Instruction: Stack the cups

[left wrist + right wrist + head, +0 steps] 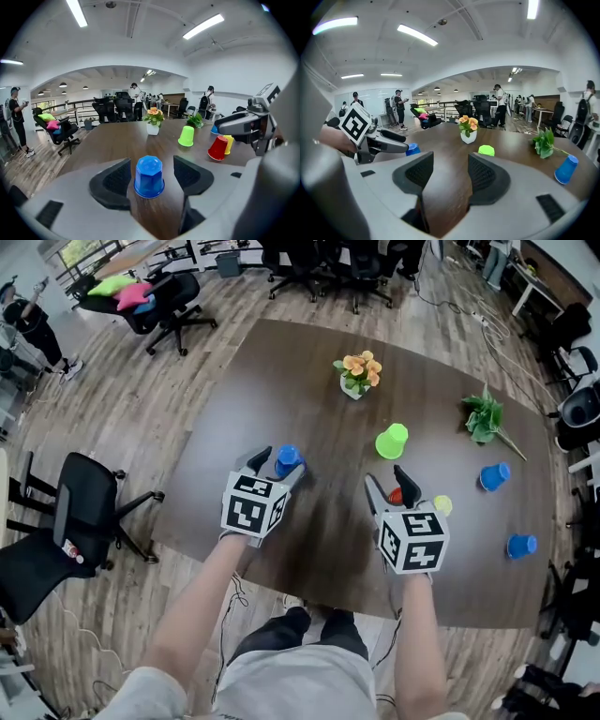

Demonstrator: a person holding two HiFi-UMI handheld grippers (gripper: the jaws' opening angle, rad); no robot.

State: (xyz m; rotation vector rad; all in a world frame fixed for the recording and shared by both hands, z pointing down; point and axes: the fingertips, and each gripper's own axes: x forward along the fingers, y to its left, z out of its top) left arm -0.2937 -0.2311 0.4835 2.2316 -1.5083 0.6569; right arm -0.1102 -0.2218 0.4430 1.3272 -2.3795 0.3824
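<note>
The dark wooden table (281,381) spreads out in front of you with the cups scattered over it, all mouth-down: a green cup (391,441) near the middle, a red cup (218,148) and a yellow cup (228,143) close together by your right hand, and two more blue ones well off to the right. Your right gripper (386,480) hangs just short of the red cup with its jaws spread and only bare tabletop between them, so it is carrying nothing. Your left gripper (279,465) is the one that matters now. Its jaws stand wide apart, and the near blue cup (149,177) sits on the table squarely between them, axis upright and rim flat on the wood. A clear gap shows on each side, so neither pad presses on it yet. The cup lies at the fingertips rather than deep in the throat, so you probably need to ease a little farther forward before closing. No cup is stacked yet, and your left hand is plainly the nearer one for this first pickup.
</note>
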